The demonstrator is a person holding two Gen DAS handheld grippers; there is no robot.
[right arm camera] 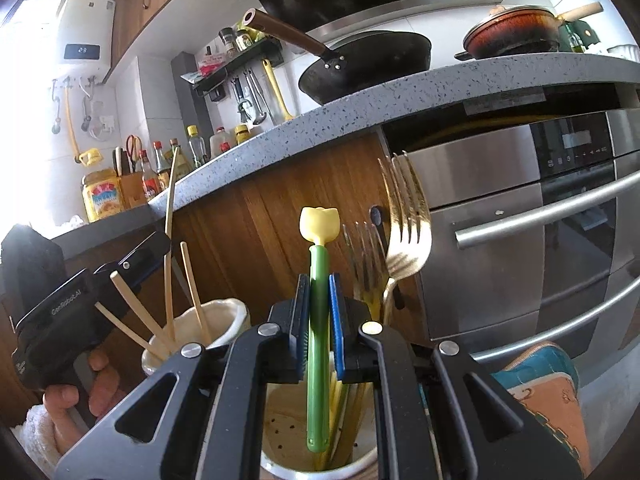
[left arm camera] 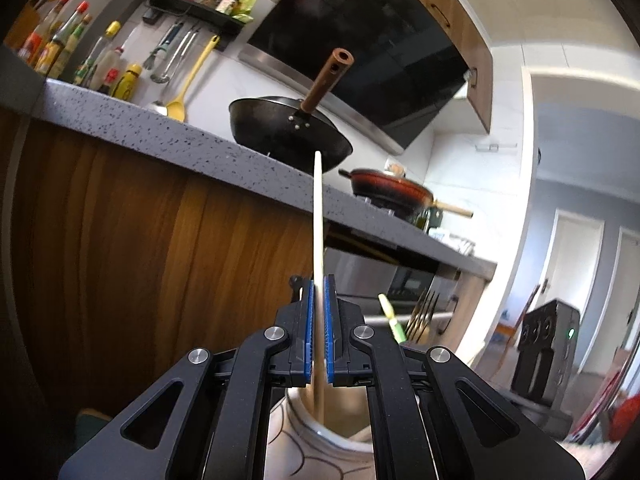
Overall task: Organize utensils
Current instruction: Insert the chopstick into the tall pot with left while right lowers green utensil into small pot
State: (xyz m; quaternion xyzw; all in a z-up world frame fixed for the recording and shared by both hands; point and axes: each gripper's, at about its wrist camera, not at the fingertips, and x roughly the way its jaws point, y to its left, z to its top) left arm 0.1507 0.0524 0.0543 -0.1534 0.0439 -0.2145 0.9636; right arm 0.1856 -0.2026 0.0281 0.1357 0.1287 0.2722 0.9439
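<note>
My left gripper (left arm camera: 319, 312) is shut on a pale wooden chopstick (left arm camera: 318, 220) that stands upright, its lower end inside a white patterned ceramic holder (left arm camera: 320, 440). In the right wrist view that gripper (right arm camera: 132, 256) shows at left over the white holder (right arm camera: 228, 316), which has several chopsticks (right arm camera: 136, 320) in it. My right gripper (right arm camera: 319, 320) is shut on a green utensil handle with a yellow tulip top (right arm camera: 319, 224), held upright over a holder (right arm camera: 320, 468) that contains gold forks (right arm camera: 408, 236).
A grey speckled countertop (right arm camera: 360, 112) runs above, with a black wok (right arm camera: 372, 64) and an orange pan (right arm camera: 516, 32) on it. A steel oven (right arm camera: 520, 220) is at right. Bottles (left arm camera: 72, 52) and hanging utensils (left arm camera: 180, 76) line the wall.
</note>
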